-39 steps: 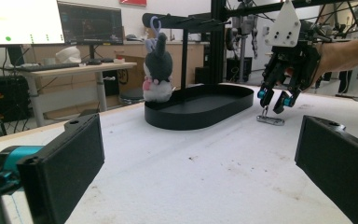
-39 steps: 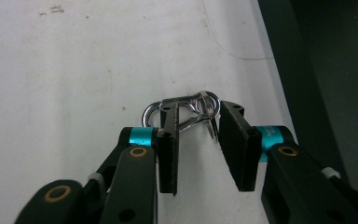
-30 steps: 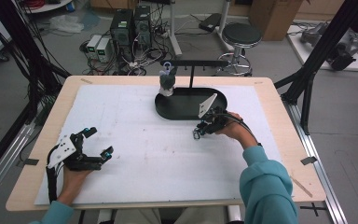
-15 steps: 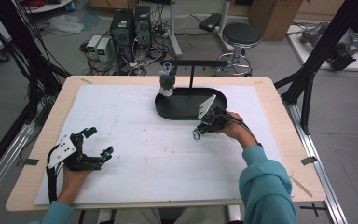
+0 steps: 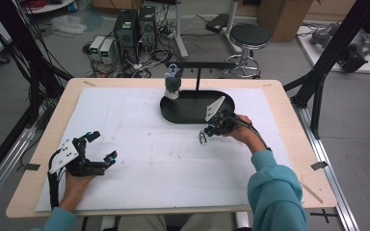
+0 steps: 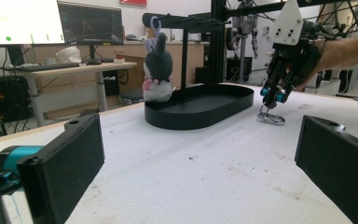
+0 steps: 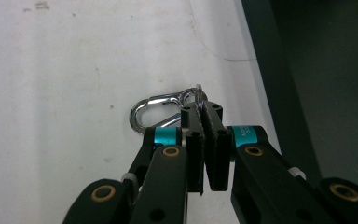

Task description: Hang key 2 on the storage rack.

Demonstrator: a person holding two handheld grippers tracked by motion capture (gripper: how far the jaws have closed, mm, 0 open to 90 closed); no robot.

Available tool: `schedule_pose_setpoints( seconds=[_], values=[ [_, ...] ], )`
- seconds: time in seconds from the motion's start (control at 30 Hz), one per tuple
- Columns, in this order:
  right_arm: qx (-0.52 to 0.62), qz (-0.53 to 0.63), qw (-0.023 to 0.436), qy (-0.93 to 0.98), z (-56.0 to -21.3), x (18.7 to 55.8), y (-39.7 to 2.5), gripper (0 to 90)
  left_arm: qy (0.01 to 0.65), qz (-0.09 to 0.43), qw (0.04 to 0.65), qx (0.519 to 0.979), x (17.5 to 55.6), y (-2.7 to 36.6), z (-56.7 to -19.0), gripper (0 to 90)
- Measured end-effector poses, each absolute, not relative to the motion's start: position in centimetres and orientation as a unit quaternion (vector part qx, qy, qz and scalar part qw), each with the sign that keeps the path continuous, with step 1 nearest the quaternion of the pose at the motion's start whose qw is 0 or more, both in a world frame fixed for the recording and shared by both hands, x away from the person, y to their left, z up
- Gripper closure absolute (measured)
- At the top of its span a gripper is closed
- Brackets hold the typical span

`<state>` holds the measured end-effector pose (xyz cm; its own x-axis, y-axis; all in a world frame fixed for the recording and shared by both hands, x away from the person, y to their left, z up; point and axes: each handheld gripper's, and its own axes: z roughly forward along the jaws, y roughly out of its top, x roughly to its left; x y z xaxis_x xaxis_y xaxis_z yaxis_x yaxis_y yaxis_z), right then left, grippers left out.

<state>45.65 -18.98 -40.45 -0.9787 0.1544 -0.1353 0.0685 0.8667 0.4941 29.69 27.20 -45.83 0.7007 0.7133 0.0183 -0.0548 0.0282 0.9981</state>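
Nothing has shifted since the earlier frames. High view: right gripper (image 5: pixel 207 135) low beside black tray (image 5: pixel 173 114), left gripper (image 5: pixel 100 147) resting near table corner. Left gripper view: jaws wide apart, empty; plush toy (image 6: pixel 157 70) stands in tray. Right gripper view: jaws clamped on carabiner (image 7: pixel 161 110), which lies on white mat (image 7: pixel 60 70).

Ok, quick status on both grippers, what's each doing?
Left gripper: open, fingers wide apart, holding nothing.
Right gripper: closed on the metal carabiner, beside the black tray.
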Motion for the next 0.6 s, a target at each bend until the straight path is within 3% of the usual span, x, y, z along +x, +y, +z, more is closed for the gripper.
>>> schedule_pose_setpoints(
  seconds=[0.6],
  values=[
    [0.109,0.337,0.122,0.927,-36.4,45.6,-20.7,88.6,0.260,0.287,0.669,0.635,29.7,27.2,-45.8,1.7]
  ],
)
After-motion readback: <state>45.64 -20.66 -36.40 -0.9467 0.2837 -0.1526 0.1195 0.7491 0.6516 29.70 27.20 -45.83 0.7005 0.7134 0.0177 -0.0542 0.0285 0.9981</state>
